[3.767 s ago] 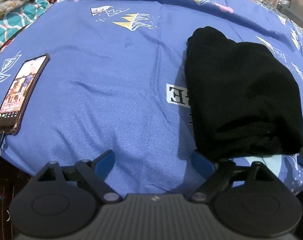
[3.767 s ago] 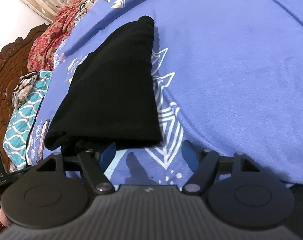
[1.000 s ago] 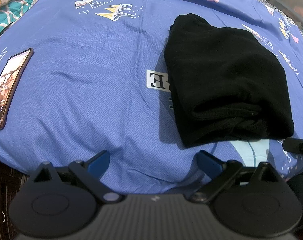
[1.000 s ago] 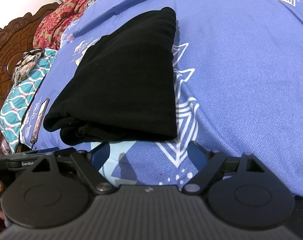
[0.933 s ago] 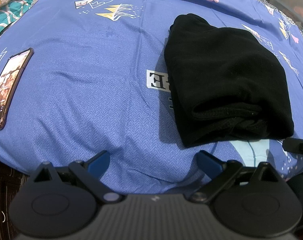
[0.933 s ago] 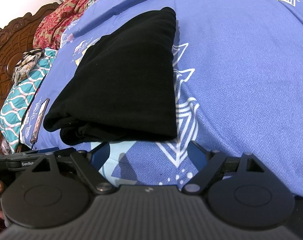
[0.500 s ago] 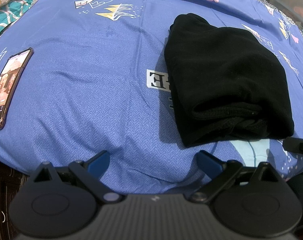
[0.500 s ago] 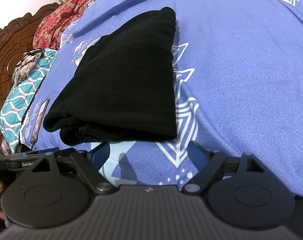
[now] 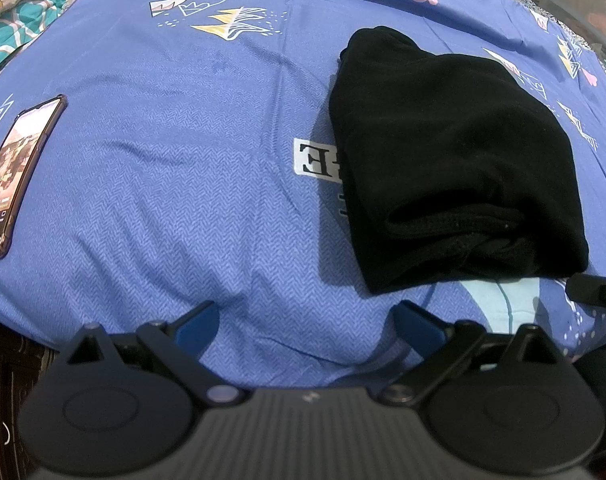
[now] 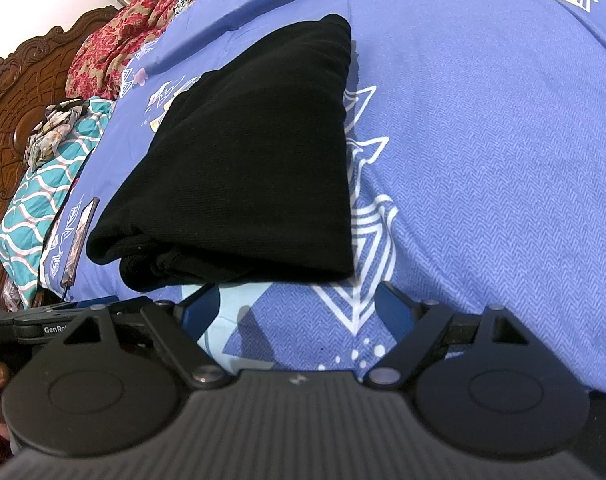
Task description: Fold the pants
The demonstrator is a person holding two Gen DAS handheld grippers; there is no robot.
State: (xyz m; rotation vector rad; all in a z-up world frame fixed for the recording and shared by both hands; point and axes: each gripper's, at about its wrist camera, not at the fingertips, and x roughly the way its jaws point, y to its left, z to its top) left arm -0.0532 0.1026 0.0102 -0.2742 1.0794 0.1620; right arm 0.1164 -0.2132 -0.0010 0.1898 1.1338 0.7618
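Observation:
The black pants (image 9: 451, 156) lie folded into a compact stack on the blue patterned bedsheet (image 9: 183, 184); they also show in the right wrist view (image 10: 255, 168). My left gripper (image 9: 307, 320) is open and empty, just short of the stack's near left corner. My right gripper (image 10: 299, 304) is open and empty, just in front of the stack's near edge. Neither gripper touches the pants.
A phone (image 9: 15, 168) lies on the sheet at the left, also seen edge-on in the right wrist view (image 10: 79, 240). A teal patterned cloth (image 10: 43, 188), red floral fabric (image 10: 119, 36) and a carved wooden headboard (image 10: 19, 100) lie beyond. The bed edge is right below the grippers.
Both grippers have drawn back a little from the folded pants since 3.8 s ago. Over the last second nothing has visibly moved.

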